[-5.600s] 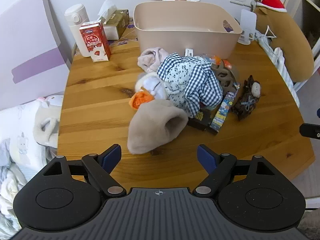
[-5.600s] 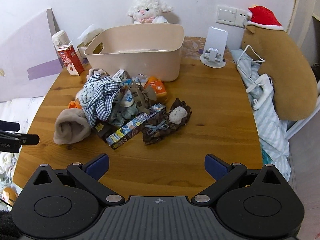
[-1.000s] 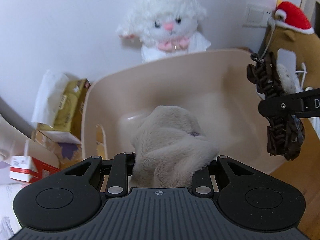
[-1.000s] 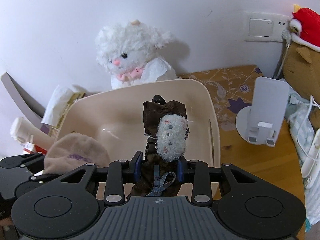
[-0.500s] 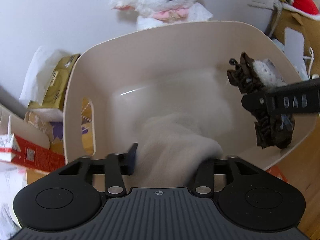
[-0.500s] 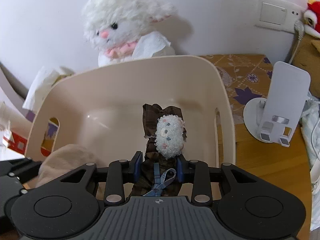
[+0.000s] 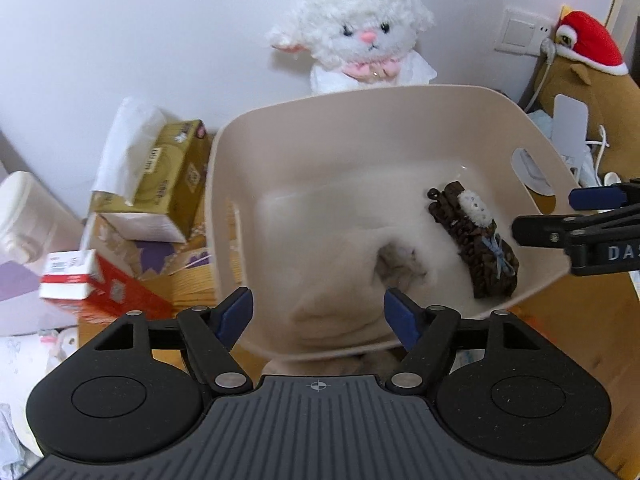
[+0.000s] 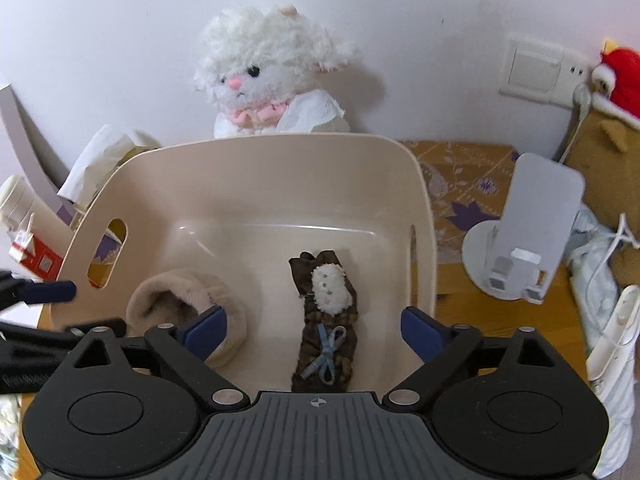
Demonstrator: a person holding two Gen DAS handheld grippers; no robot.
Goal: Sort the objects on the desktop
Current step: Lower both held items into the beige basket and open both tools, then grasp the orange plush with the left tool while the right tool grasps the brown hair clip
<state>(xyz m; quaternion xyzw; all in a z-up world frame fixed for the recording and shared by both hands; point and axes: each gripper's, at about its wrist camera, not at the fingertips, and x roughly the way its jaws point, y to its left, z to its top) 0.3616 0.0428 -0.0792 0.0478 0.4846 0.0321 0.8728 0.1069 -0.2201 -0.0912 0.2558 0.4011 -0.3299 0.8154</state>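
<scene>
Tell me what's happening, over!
Both grippers opening, nothing between jaws. Beige sock and brown pouch lie in the bin. Nothing blocking.

The beige smooth plastic bin (image 8: 256, 184) has a slight gloss. In it lie a fuzzy tan fleece hat (image 8: 188, 304) and a brown woven cloth pouch (image 8: 326, 336). The counter (image 8: 520, 320) is varnished wood.

Beige hat (image 8: 186, 312) and brown pouch (image 8: 326, 320) inside bin (image 8: 256, 176)

Soft, even indoor light fills both views, with a faint shadow on the wall behind the white plush lamb (image 8: 268, 76). Below the lamb, the beige bin (image 7: 400, 120) has motion-smeared contents in the left view, and fisheye bending darkens the corners.
</scene>
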